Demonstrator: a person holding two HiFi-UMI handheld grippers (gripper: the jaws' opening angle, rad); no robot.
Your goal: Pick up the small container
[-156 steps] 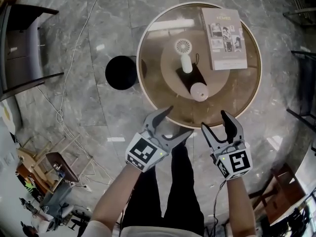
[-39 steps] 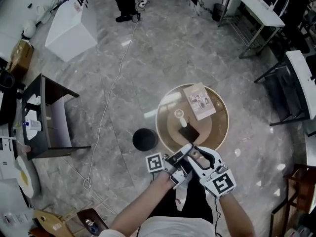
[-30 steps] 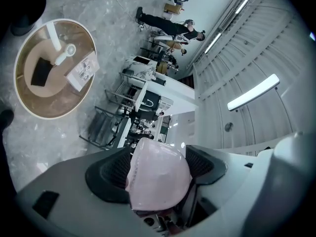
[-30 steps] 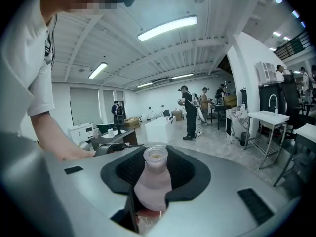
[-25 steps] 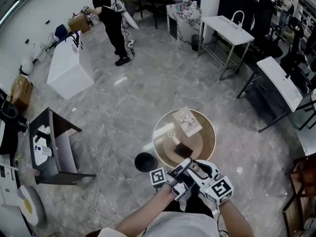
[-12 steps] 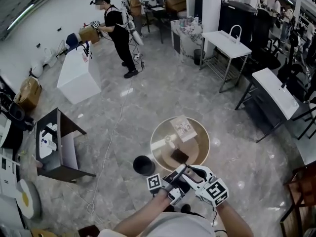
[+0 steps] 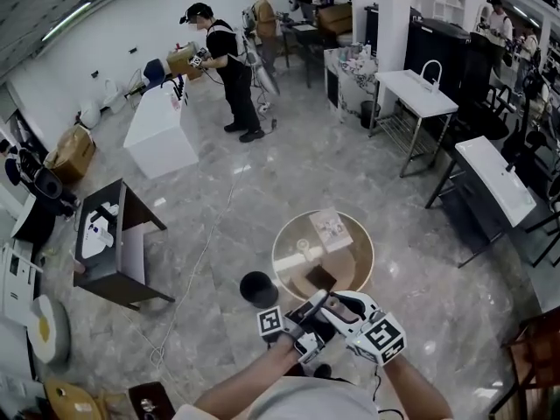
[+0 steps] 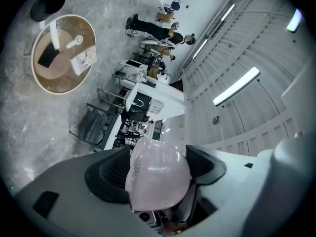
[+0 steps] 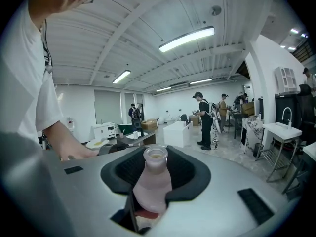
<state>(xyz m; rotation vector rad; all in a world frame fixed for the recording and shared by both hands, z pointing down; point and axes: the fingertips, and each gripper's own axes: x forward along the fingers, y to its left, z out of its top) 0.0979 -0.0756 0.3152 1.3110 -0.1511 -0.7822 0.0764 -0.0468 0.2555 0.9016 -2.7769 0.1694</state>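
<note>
Fingers (image 9: pixel 187 174) of the right gripper (image 9: pixel 157 167) were clamped on the small container (image 9: pixel 150 189), those of the left gripper (image 8: pixel 158 167) on its pink cap (image 8: pixel 158 179). Both were held off the worktop (image 7: pixel 289 269), at its six o'clock. The pick-up looked done, needing only a steady hold.

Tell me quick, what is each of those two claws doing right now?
Left gripper: closed on a pink domed cap.
Right gripper: closed on the small pink bottle, its neck uncapped.
</note>
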